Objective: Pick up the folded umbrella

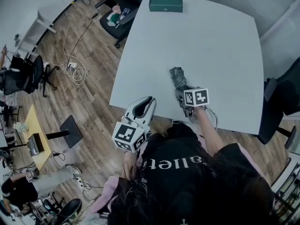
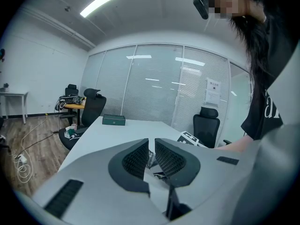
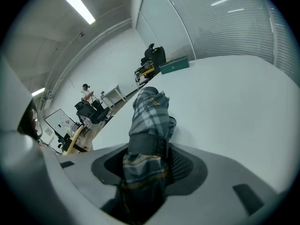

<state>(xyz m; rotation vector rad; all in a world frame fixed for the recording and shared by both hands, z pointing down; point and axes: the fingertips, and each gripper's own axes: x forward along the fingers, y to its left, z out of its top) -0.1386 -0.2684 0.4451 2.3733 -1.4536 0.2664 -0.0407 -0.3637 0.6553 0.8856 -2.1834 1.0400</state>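
Umbrella (image 3: 149, 125), folded and in a grey check cloth, sits between the jaws of my right gripper (image 1: 183, 96). Both pads press on its near part, so this gripper is closed on it. The far part of the umbrella sticks out past the jaws and points toward the middle of the table (image 1: 220, 46). It is over the near side of the table, close to the edge where the person stands. I cannot tell if its far end touches the tabletop or hangs just above it.

My left gripper (image 2: 151, 149) is at the left of the right one, near the table's near left corner. Its jaws are almost together, with only a thin slit between the pads, and it holds nothing.

The table is white. A green box (image 1: 166, 3) lies flat at its far edge, well apart from the umbrella. Behind the far left corner stands a black chair (image 1: 119, 13) with small things on its seat. Another black chair (image 1: 281, 95) is at the right side of the table. On the wooden floor at the left lie white cables (image 1: 75, 69). Beyond the table, in the left gripper view, there is a glass wall (image 2: 154, 88) with blinds.
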